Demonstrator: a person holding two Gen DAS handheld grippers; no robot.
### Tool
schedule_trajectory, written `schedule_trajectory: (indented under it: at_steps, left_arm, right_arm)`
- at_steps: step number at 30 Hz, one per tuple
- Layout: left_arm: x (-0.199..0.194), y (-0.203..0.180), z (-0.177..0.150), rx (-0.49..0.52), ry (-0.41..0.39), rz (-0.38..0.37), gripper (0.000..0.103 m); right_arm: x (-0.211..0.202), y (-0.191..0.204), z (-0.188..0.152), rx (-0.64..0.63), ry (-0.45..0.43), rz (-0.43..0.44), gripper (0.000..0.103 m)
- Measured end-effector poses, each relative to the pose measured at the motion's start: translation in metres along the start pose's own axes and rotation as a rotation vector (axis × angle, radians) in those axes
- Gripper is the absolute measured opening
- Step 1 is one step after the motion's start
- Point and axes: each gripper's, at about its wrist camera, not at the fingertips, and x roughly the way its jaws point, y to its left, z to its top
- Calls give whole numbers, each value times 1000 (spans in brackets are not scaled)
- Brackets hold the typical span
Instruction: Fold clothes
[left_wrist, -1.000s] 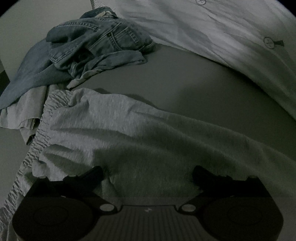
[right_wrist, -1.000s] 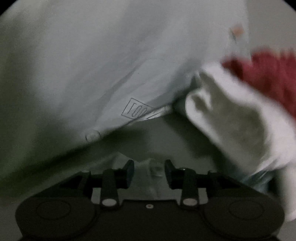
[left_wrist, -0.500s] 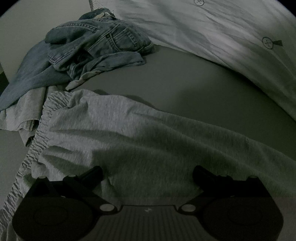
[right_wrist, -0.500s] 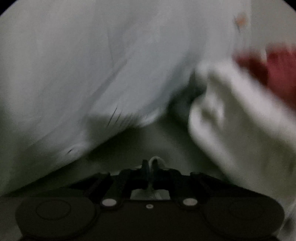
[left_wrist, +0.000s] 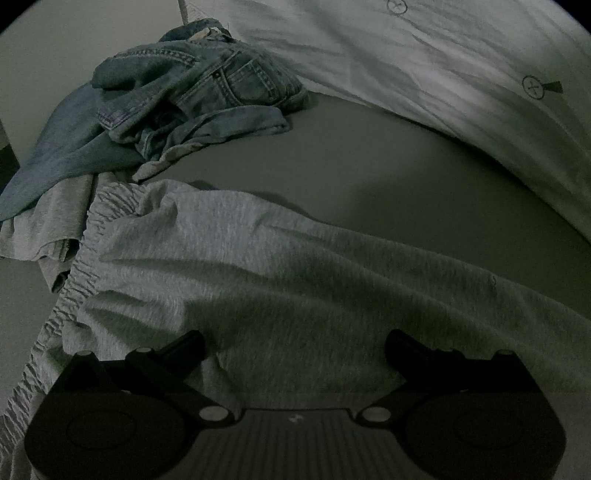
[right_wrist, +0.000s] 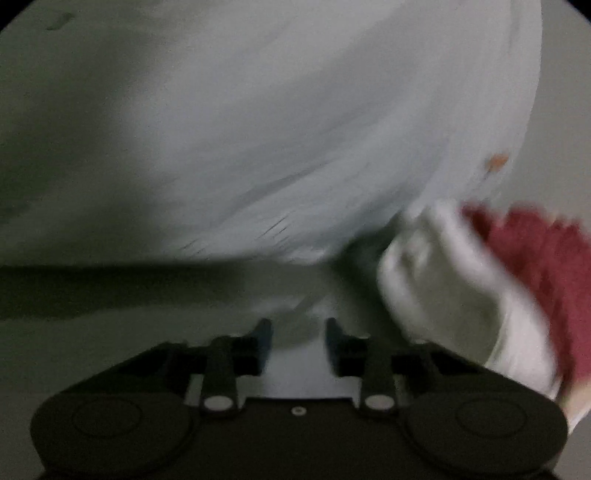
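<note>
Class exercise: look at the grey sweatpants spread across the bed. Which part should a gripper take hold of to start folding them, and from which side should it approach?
Probably the gathered elastic waistband of the grey sweatpants. It lies exposed along the garment's left edge in the left wrist view, thick and ruffled, so it gives the fingers a raised ridge to pinch. Come in from that open left side, below the jeans, whose pile crowds the upper end.

Right-wrist view is motion-blurred; white cloth (right_wrist: 443, 302) and red fabric (right_wrist: 546, 258) smeared.

Swung my right gripper (right_wrist: 297, 339) sideways, view blurry now. Jaws pinched shut on pale fabric half second back, just reopened, cloth loose between them. Red garment (right_wrist: 535, 266) slid lower right.
</note>
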Motion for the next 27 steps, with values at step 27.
schedule_trajectory:
  at_steps: [27]
  left_arm:
    - [-125,111,-73,-41,11,-224,103]
  right_arm:
    - [-169,-185,-139,290,358,-81,50]
